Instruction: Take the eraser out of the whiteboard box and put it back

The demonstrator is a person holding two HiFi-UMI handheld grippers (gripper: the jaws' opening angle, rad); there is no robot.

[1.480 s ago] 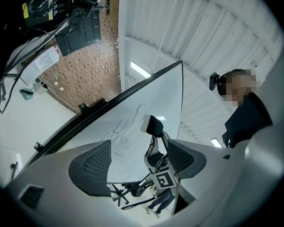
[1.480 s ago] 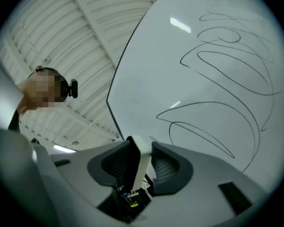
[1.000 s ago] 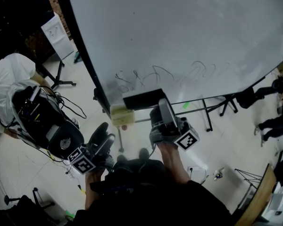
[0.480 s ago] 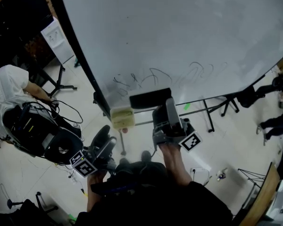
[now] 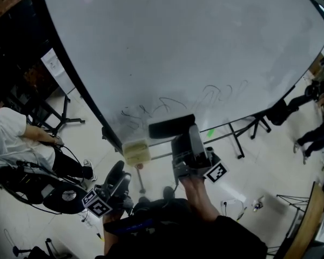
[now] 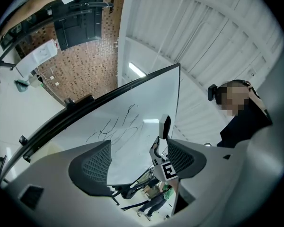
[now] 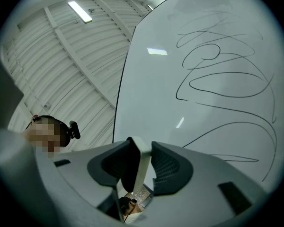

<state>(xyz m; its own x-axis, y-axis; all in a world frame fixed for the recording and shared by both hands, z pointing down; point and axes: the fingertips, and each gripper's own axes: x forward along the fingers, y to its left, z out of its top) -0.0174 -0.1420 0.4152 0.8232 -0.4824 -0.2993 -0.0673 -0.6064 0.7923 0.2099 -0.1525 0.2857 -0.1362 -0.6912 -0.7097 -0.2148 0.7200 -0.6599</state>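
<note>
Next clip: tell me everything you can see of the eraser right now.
The eraser is a dark oblong block with a pale face, seen edge-on in the right gripper view. The right claw is shut on one end, holding it roughly level before the scribbled whiteboard, outside the pale box at its lower left in the head view. Whether it touches the board is unclear.

Surface finishes: whiteboard (image 7: pixel 213 103), smooth glossy white that mirrors a ceiling lamp; eraser (image 5: pixel 171 127), matt black back with a pale, dull edge; right gripper (image 7: pixel 141 148) and left gripper (image 6: pixel 137 162), matt grey moulded plastic, their fingers (image 6: pixel 95 167) faced with dark, finely ribbed pads; whiteboard box (image 5: pixel 136 151), cream, dull plastic; wall (image 6: pixel 85 65), rough brick; ceiling (image 6: pixel 217 37), white ribbed panels; floor (image 5: pixel 270 161), pale, smooth, faintly shiny
</note>
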